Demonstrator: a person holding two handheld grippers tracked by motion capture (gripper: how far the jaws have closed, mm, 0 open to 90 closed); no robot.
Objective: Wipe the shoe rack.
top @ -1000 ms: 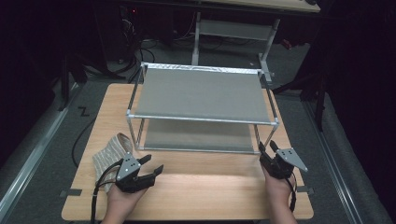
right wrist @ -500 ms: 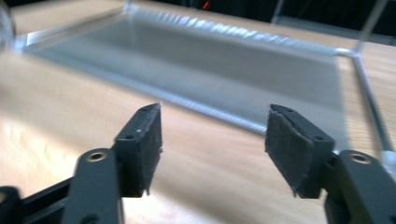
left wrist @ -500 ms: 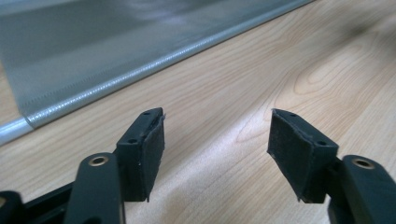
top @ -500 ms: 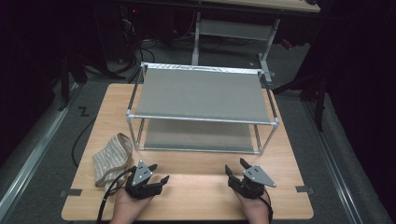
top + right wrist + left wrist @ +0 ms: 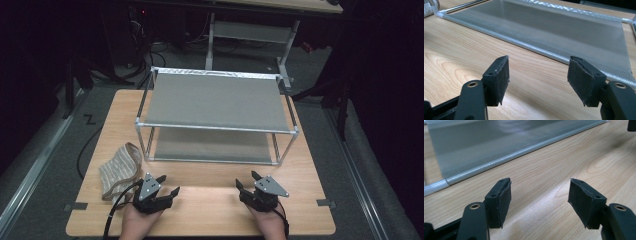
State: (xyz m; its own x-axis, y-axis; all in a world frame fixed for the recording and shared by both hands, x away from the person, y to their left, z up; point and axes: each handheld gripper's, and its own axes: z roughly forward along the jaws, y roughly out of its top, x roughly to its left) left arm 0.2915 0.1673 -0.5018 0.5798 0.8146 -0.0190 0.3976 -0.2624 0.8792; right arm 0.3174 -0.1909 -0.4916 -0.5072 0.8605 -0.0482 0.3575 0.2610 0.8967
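High view: both empty claws (image 5: 160,186) near cloth (image 5: 119,169)

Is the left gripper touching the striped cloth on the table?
Apart. The high view shows bare wood between the left gripper and the striped cloth; its open jaws point away from it toward the rack.

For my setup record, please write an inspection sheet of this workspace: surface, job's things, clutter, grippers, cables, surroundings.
Surface: light wooden table, bare between the two grippers.
Job's things: beige striped fabric piece, crumpled at the table's left near edge, nearest the left gripper, not touched.
Clutter: two-level metal-frame rack with grey fabric shelves at the table's middle; both shelves bare.
Grippers: left gripper and right gripper, jaws open with nothing between them, resting low at the near edge; the right one's jaws have just been opening.
Cables: black cable trailing from the left gripper.
Surroundings: dark room, grey floor, another metal stand behind.
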